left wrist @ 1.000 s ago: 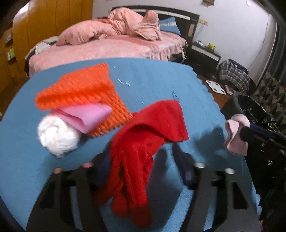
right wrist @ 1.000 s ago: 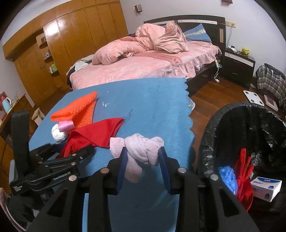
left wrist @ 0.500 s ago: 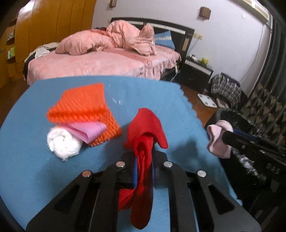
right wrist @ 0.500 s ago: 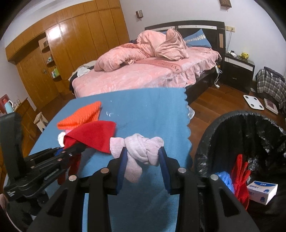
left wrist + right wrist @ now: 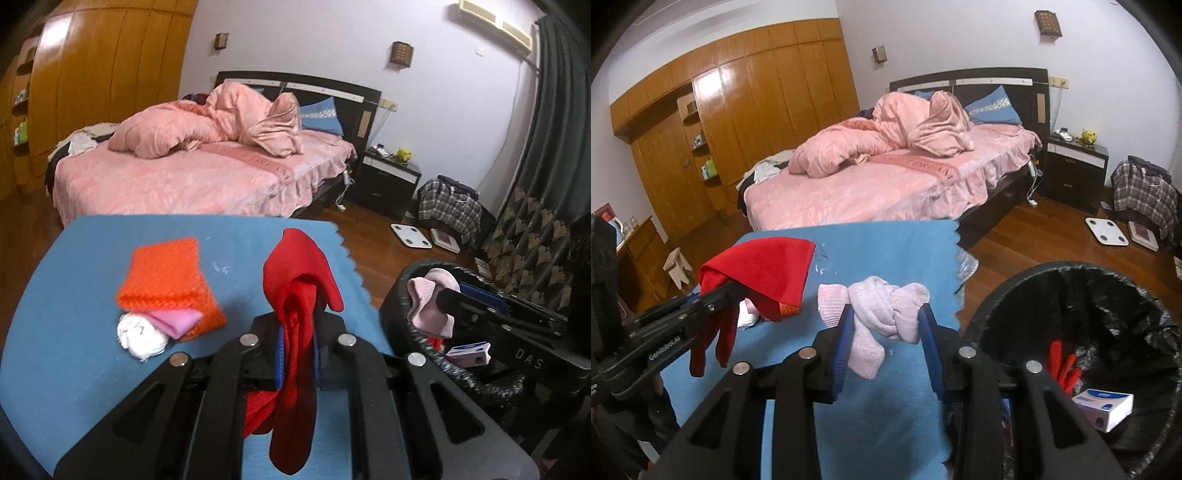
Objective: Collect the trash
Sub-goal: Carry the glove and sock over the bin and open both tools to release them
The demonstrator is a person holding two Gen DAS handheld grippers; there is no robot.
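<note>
Your left gripper [image 5: 297, 354] pinches the limp red glove [image 5: 295, 332] above the table's right edge, your right gripper [image 5: 886, 332] clamps the soft pink sock [image 5: 886, 314] beside the bin [image 5: 997, 314]; grip bunched middles.

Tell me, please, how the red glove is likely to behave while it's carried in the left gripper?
Probably floppy: the red glove droops limply either side of the left gripper. It looks light and soft, so it may swing. Its fingers dangle and could snag the bin rim.
</note>
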